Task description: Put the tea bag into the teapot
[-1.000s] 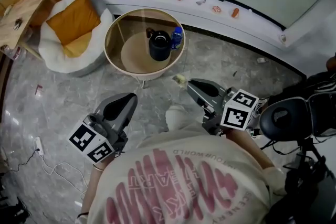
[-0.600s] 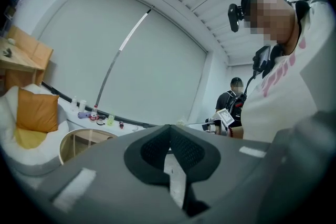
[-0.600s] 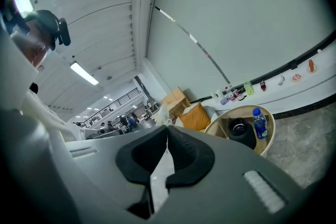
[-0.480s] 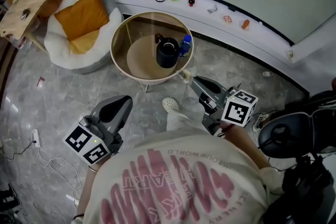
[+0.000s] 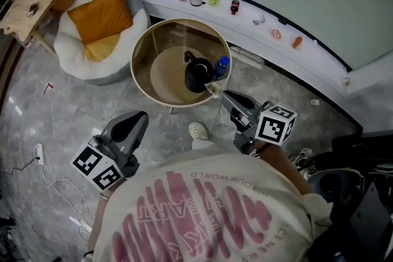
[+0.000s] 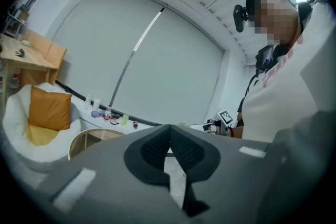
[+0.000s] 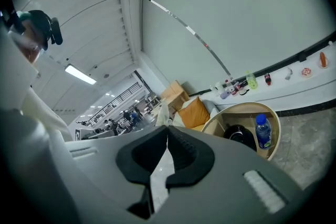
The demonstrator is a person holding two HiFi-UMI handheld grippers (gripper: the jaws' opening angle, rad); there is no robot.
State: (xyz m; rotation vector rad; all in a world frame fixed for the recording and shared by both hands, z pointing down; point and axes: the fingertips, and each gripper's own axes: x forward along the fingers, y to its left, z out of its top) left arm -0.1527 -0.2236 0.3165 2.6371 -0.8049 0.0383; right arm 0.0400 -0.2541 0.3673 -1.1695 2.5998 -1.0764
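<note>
My right claw (image 5: 222, 95) is clenched on the tea bag (image 5: 212, 89): in the right gripper view the two dark pads meet at the tip (image 7: 167, 127) and a scrap of pale bag (image 7: 161, 112) sticks out just beyond them. My left claw (image 5: 140, 116) is clenched too, its pads pressed together with nothing between them (image 6: 169, 127), and it is well apart from the teapot, on the near left side. Seen from the head view, the tea bag is just beside the black teapot (image 5: 198, 73), to its near right, about over the rim of the round table (image 5: 134, 67); it is not in the pot, and I cannot tell how high above the rim it is. The teapot (image 7: 240, 136) sits inside that wood-rimmed table (image 7: 236, 108), on a tan surface, with a blue-capped water bottle (image 5: 221, 65) touching or just beside its right flank (image 7: 262, 131). Left of the teapot, past the table, a white beanbag chair (image 5: 73, 58) carries an orange cushion (image 5: 98, 15). Behind the teapot a curved white ledge (image 5: 245, 30) follows the wall, with small bottles and bits set along it. On the near side of the teapot a pale shoe (image 5: 198, 129) shows on the grey stone floor.
</note>
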